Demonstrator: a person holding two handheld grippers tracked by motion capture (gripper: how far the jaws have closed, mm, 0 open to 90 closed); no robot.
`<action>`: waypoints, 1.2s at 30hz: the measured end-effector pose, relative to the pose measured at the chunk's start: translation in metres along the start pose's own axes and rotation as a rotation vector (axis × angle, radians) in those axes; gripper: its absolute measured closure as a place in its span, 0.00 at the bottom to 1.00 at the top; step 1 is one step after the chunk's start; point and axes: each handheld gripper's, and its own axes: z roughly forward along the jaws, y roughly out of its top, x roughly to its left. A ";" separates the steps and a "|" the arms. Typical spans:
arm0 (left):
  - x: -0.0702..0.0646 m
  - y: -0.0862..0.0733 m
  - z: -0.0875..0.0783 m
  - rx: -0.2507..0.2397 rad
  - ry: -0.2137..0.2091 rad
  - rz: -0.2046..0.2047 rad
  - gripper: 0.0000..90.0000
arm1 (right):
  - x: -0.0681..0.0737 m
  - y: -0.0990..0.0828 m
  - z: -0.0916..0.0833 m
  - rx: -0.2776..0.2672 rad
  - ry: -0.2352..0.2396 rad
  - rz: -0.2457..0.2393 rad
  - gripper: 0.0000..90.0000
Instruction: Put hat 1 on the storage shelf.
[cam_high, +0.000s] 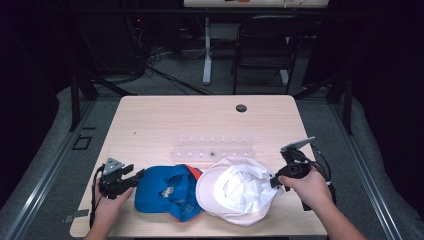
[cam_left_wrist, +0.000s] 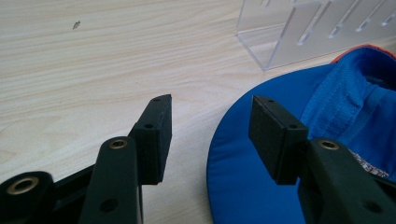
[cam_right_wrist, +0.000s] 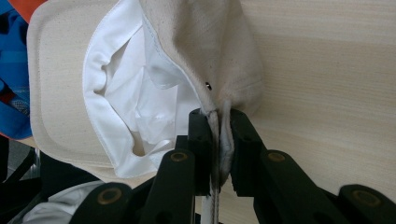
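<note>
Near the desk's (cam_high: 150, 125) front edge, my right hand-held gripper (cam_right_wrist: 218, 140) pinches the white cap's (cam_high: 240, 192) rim, while my left hand-held gripper (cam_left_wrist: 210, 126) gapes beside the blue cap (cam_high: 170, 192).

Dark room; grey carpet (cam_high: 50, 150); black folding chair (cam_high: 262, 42) behind light wood table (cam_high: 200, 120).

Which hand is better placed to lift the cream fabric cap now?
Right. The right gripper is shut on the cream fabric cap at its edge; the left gripper stands open beside the blue cap.
</note>
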 end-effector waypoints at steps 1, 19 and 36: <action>0.000 0.000 0.000 0.000 0.000 0.000 0.56 | 0.000 0.000 0.000 0.000 0.000 0.000 0.90; 0.000 0.000 0.000 0.006 0.000 0.001 0.56 | 0.012 0.002 -0.009 -0.015 -0.013 -0.028 0.90; 0.000 0.000 0.000 0.000 -0.003 -0.001 0.56 | 0.029 0.011 -0.025 0.026 -0.013 -0.038 0.91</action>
